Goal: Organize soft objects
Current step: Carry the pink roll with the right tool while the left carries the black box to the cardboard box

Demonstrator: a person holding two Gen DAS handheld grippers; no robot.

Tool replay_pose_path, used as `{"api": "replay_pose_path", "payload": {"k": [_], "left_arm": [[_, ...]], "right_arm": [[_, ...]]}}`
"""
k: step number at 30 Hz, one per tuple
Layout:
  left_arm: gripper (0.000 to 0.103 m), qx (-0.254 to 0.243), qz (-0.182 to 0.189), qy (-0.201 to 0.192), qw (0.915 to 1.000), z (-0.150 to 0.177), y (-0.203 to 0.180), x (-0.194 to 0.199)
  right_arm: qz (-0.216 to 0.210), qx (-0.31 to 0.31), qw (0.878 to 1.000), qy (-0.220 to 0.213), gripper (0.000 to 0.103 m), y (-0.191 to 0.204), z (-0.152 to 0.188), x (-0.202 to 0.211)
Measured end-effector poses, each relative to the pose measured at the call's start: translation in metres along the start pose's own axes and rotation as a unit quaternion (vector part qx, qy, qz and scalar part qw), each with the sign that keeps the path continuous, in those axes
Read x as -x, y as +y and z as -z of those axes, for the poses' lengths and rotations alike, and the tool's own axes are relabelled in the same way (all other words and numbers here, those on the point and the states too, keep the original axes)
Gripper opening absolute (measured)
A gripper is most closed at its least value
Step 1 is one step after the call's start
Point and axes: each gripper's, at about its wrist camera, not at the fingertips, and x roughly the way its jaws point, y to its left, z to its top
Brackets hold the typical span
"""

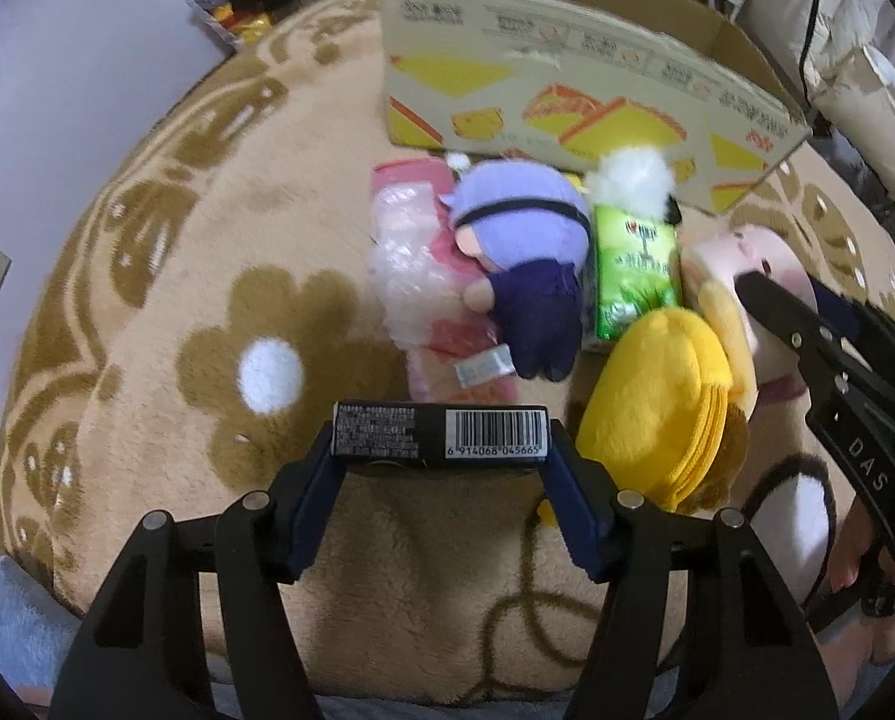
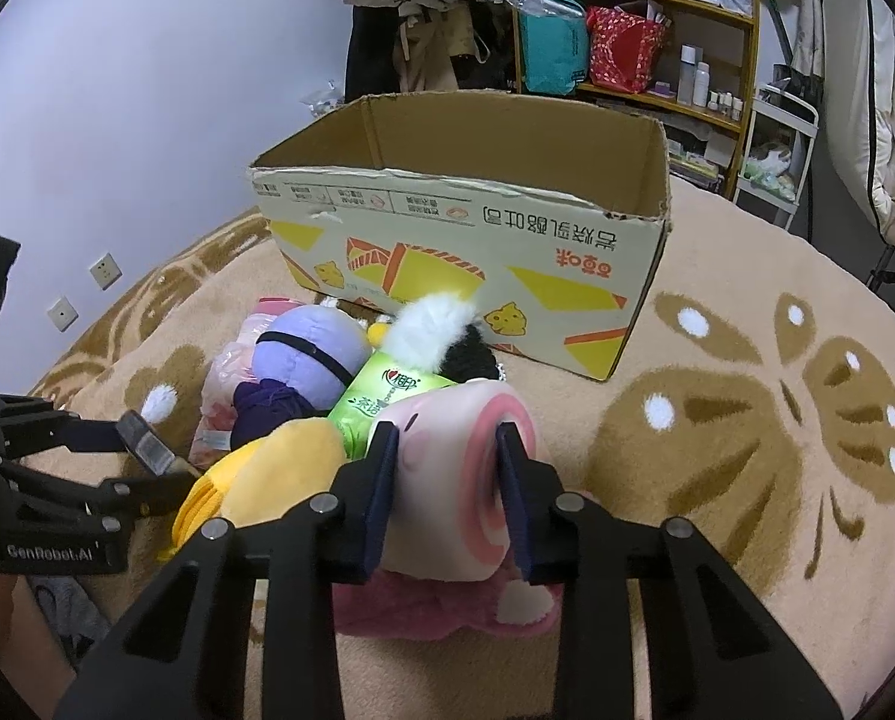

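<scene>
My left gripper (image 1: 441, 456) is shut on a black barcoded pack (image 1: 440, 433), its pads pressing both ends. My right gripper (image 2: 447, 480) is shut on a pink pig plush (image 2: 447, 480), squeezing its head; the same plush (image 1: 741, 252) shows at the right of the left wrist view. Beside it lie a yellow plush (image 1: 657, 408), a green tissue pack (image 1: 636, 270), a purple-hooded doll (image 1: 525, 240), a white fluffy toy (image 1: 630, 177) and a pink plastic packet (image 1: 411, 252). An open cardboard box (image 2: 465, 252) stands behind the pile.
Everything rests on a beige blanket (image 1: 207, 276) with brown flower patterns. A wooden shelf (image 2: 633, 30) with bags and bottles stands behind the box, clothes hang on the wall, and a white rack (image 2: 777, 138) is at the right. Wall sockets (image 2: 105, 270) sit at the left.
</scene>
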Motion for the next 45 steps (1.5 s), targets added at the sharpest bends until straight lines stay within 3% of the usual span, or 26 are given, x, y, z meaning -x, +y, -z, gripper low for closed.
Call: {"api": "replay_pose_path", "payload": {"k": [7, 14, 25, 34, 45], "left_arm": [[0.064, 0.022, -0.014, -0.047, 0.9986, 0.001, 0.012, 0.020], [0.064, 0.018, -0.048, -0.092, 0.9944, -0.001, 0.016, 0.037], [0.064, -0.025, -0.103, -0.151, 0.9829, -0.004, 0.005, 0.066], [0.063, -0.038, -0.109, -0.201, 0.9726, -0.036, -0.006, 0.099], [0.063, -0.057, -0.113, -0.239, 0.9626, -0.089, -0.019, 0.113]], "right_arm": [[0.026, -0.011, 0.999, -0.018, 0.034, -0.003, -0.004, 0.009], [0.023, -0.022, 0.998, -0.050, 0.034, -0.008, -0.010, 0.027], [0.016, -0.021, 0.994, -0.110, 0.034, -0.002, -0.021, 0.064], [0.003, -0.016, 0.990, -0.143, 0.034, 0.000, -0.043, 0.079], [-0.005, -0.020, 0.987, -0.159, 0.034, -0.010, -0.082, 0.059]]}}
